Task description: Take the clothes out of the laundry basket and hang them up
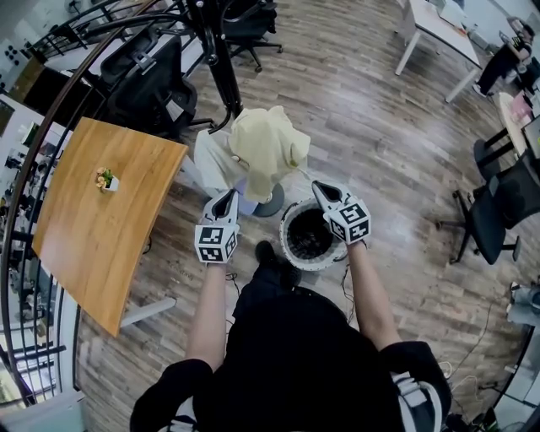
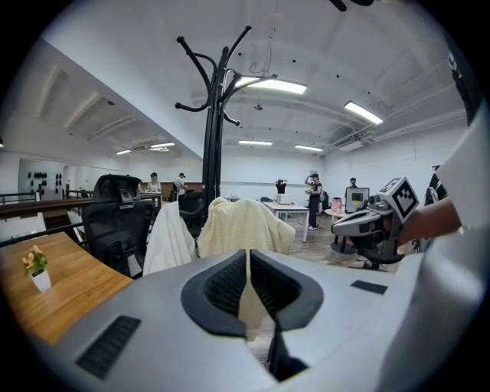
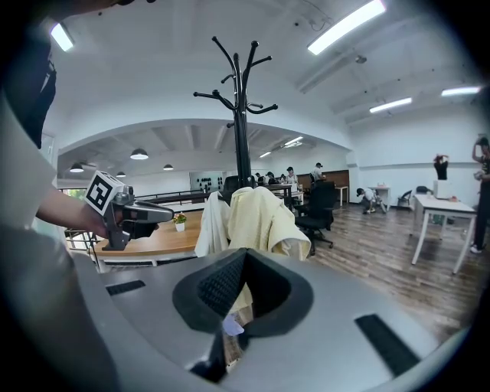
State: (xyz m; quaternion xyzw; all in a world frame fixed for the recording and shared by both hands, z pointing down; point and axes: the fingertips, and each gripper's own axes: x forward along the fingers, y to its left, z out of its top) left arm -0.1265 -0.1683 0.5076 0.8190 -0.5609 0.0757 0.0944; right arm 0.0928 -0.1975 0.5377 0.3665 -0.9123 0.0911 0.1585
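Observation:
A pale yellow garment (image 1: 266,148) (image 2: 245,226) (image 3: 260,218) and a white garment (image 1: 215,160) (image 2: 168,237) (image 3: 210,222) hang on the black coat rack (image 1: 219,67) (image 2: 214,115) (image 3: 241,115). The round white laundry basket (image 1: 291,249) stands on the floor below it; its inside is dark and I cannot tell what it holds. My left gripper (image 1: 226,196) (image 2: 249,256) is shut and empty, just left of the basket, pointing at the garments. On the basket's right side, my right gripper (image 1: 323,187) (image 3: 243,256) is also shut with nothing in it.
A wooden table (image 1: 101,219) with a small flower pot (image 1: 105,179) is at the left. Black office chairs (image 1: 152,76) stand behind the rack, another chair (image 1: 498,211) at the right. A white table (image 1: 439,25) is at the far right. People stand in the background.

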